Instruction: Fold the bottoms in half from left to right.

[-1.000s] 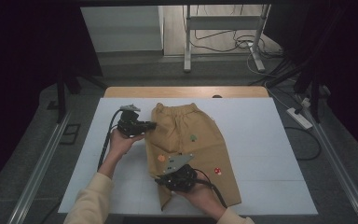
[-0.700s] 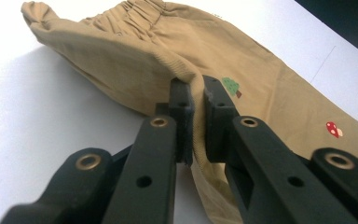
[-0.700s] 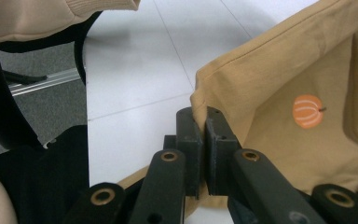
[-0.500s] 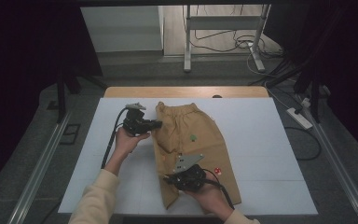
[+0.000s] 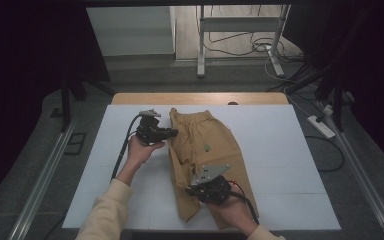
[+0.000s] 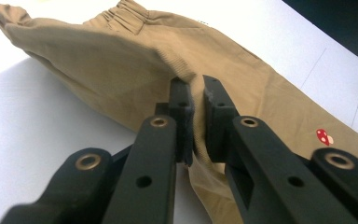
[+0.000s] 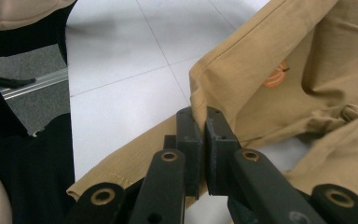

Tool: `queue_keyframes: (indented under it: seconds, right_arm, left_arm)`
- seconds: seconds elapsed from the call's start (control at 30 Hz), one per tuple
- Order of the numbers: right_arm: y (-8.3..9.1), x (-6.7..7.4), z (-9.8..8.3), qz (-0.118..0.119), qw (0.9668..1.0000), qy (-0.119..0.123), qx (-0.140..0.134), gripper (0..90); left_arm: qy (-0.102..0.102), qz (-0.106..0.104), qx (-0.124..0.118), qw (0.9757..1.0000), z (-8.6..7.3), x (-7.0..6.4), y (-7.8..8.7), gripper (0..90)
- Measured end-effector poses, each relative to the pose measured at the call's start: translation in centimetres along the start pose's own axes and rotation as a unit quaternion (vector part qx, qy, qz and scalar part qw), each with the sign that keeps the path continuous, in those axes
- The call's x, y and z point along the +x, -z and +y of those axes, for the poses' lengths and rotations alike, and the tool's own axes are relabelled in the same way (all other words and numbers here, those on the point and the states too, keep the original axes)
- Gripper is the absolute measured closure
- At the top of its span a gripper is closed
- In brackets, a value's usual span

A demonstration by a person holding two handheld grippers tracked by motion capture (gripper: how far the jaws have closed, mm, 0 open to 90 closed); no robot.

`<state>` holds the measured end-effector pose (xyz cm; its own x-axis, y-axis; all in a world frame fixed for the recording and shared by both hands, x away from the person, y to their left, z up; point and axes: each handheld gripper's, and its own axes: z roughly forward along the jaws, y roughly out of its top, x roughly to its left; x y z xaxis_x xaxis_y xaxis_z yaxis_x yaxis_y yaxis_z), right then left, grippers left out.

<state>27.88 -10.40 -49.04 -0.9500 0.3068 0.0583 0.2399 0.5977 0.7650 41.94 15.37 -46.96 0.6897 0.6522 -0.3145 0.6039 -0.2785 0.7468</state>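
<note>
A pair of tan children's trousers (image 5: 210, 150) with small printed patches lies on the white table, waistband toward the far side. My left gripper (image 5: 172, 132) is at the trousers' left edge near the waist, shut on a fold of the tan cloth (image 6: 193, 100). My right gripper (image 5: 200, 192) is over the near leg, shut on the hem edge of the tan cloth (image 7: 200, 109), which it lifts a little off the table. A red mushroom print (image 6: 325, 136) and an orange print (image 7: 276, 77) show on the fabric.
The white table (image 5: 290, 150) has bare surface to the right and left of the trousers. A wooden strip (image 5: 200, 98) runs along its far edge. Metal rails (image 5: 40, 180) flank the table, and cables and a power strip (image 5: 320, 125) lie on the floor.
My right gripper has moved rightward with the near trouser leg, drawing it over and narrowing the garment. My left gripper has stayed at the waist edge.
</note>
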Motion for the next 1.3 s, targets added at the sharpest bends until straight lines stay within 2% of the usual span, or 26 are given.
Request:
queue_keyframes:
  seconds: [0.3,0.73,1.3]
  right_arm:
    - [1.3,-0.4,-0.6,-0.01,0.9999,-0.009,-0.006,85.7]
    - [2.2,-0.9,-1.7,-0.02,0.9996,-0.018,-0.004,85.7]
    - [3.7,-0.9,-2.3,-0.03,0.9992,-0.024,-0.01,85.7]
  left_arm:
    - [-0.005,0.0,0.0,1.0,0.4,-0.5,-0.3,83.6]
    - [-0.011,-0.004,0.005,0.9999,1.3,-1.3,-1.4,83.4]
    - [-0.018,-0.01,0.002,0.9998,2.0,-2.2,-2.2,83.3]
